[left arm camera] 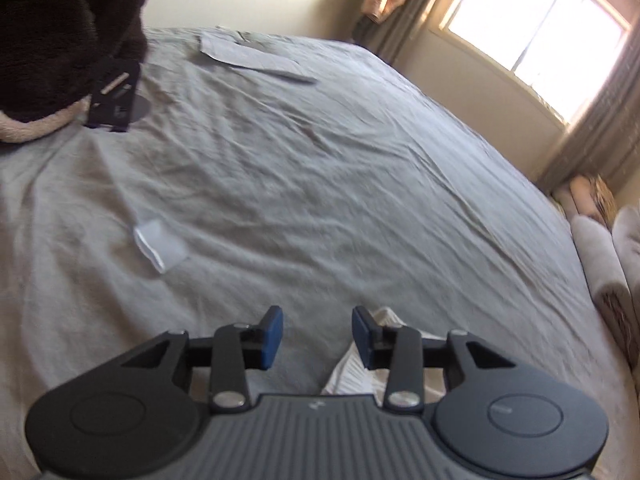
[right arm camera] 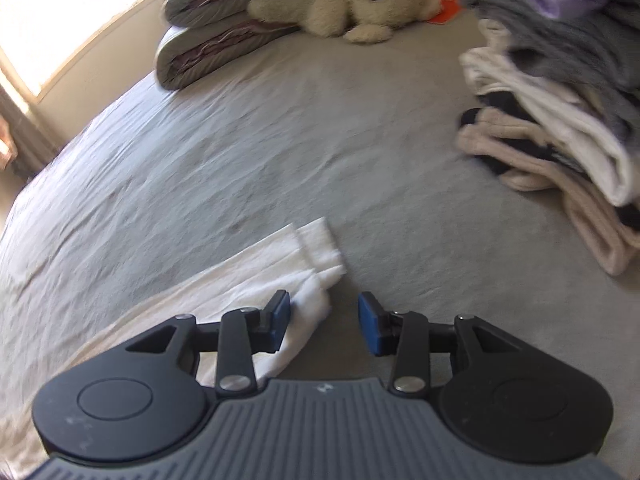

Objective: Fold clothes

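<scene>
The right gripper (right arm camera: 323, 322) hangs over the bed (right arm camera: 240, 140) with its jaws apart and nothing pinched; the white garment (right arm camera: 256, 280) lies partly between them, its bunched near end just beside the left pad (right arm camera: 280, 320), whether touching I cannot tell. From that end the cloth's long axis seems to split, the ribbed cuff end pointing to about 12 o'clock and the wider body trailing off toward 8 o'clock under the gripper's frame. The left gripper (left arm camera: 317, 338) is open too and empty, with only a corner of pale cloth (left arm camera: 360, 372) showing at about 4 o'clock behind its right finger. The right hand looks nearer to a usable edge. The unfolded pile of clothes (right arm camera: 560, 120) sits at 2 o'clock, well apart.
</scene>
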`<state>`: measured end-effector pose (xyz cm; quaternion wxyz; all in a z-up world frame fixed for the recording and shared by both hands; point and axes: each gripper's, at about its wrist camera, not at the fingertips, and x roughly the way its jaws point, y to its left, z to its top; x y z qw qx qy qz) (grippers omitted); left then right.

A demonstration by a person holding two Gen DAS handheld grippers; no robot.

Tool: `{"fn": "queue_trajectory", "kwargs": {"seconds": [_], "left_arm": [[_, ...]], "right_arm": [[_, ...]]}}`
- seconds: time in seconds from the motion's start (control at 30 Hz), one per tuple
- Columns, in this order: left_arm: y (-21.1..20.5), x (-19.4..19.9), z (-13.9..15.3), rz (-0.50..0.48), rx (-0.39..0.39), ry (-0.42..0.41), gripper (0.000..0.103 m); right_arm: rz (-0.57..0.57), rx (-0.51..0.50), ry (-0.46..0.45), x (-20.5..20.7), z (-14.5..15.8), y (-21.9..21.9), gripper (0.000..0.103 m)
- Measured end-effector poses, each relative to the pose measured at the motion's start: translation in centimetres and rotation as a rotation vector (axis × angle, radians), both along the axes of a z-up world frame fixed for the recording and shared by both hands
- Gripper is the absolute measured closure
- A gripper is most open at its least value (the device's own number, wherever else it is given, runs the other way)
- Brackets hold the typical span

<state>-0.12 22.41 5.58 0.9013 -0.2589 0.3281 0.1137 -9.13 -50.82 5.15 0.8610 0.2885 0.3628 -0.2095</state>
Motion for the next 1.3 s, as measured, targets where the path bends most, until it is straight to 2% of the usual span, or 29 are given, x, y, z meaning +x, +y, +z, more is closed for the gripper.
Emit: {"fn": "queue_trajectory", "kwargs": {"seconds": [0.17, 0.27, 0.4, 0.5, 0.57, 0.63, 0.73, 0.8, 0.87, 0.93, 0.97, 1.07, 1.13, 1.3], "left_arm": [[-4.7, -0.9, 1.8, -0.177, 0.008, -0.083, 0.064], [-9.9, -1.7, 2.4, -0.363, 0.076, -0.127, 0.062], [-16.6, -2.6, 1.3, -0.607, 0.117, -0.112, 0.062], [-19.6, -2.8, 0.3, -0.695, 0.155, -0.094, 0.06], [-20.7, -2.3, -0.7, -0.708, 0.171, -0.059, 0.056], [-21.4, -1.4, -2.1, -0.714, 0.169, 0.004, 0.054], [-21.2, -0.7, -3.3, -0.687, 0.147, 0.032, 0.054], [-20.9, -0.6, -2.6, -0.67, 0.162, 0.001, 0.053], [-20.2, -0.4, -1.9, -0.646, 0.151, -0.043, 0.048], [-19.8, 0.4, -2.4, -0.632, 0.118, -0.012, 0.045], [-19.7, 0.8, -3.0, -0.634, 0.101, 0.03, 0.045], [-20.4, 0.6, -3.5, -0.638, 0.157, 0.017, 0.045], [-20.8, 0.3, -2.9, -0.641, 0.191, 0.003, 0.045], [-17.6, 0.7, -1.9, -0.571, 0.025, 0.012, 0.045]], "right_arm": [[-0.047, 0.049, -0.032, -0.6, -0.4, -1.1, 0.056], [-0.031, 0.059, -0.044, -0.3, -0.7, -0.8, 0.049], [-0.029, 0.065, -0.07, 0.0, -0.9, -0.7, 0.048], [0.01, 0.043, -0.071, 0.4, -0.9, -0.1, 0.048], [0.052, 0.011, -0.065, 0.8, -0.9, 0.7, 0.052], [0.083, -0.012, -0.063, 1.1, -0.9, 1.3, 0.094], [0.053, -0.026, -0.091, 1.0, -0.6, 1.3, 0.094], [0.038, -0.029, -0.127, 0.7, 0.1, 1.5, 0.094], [0.037, -0.038, -0.155, 0.5, 0.9, 1.8, 0.094], [0.04, -0.053, -0.152, 0.7, 1.0, 2.2, 0.094], [0.037, -0.051, -0.14, 0.9, 0.7, 2.2, 0.094], [0.018, -0.053, -0.123, 1.3, 0.2, 2.3, 0.094], [0.023, -0.066, -0.169, 1.0, 1.1, 2.7, 0.094], [0.099, -0.131, -0.295, 0.4, 4.5, 6.1, 0.094]]}}
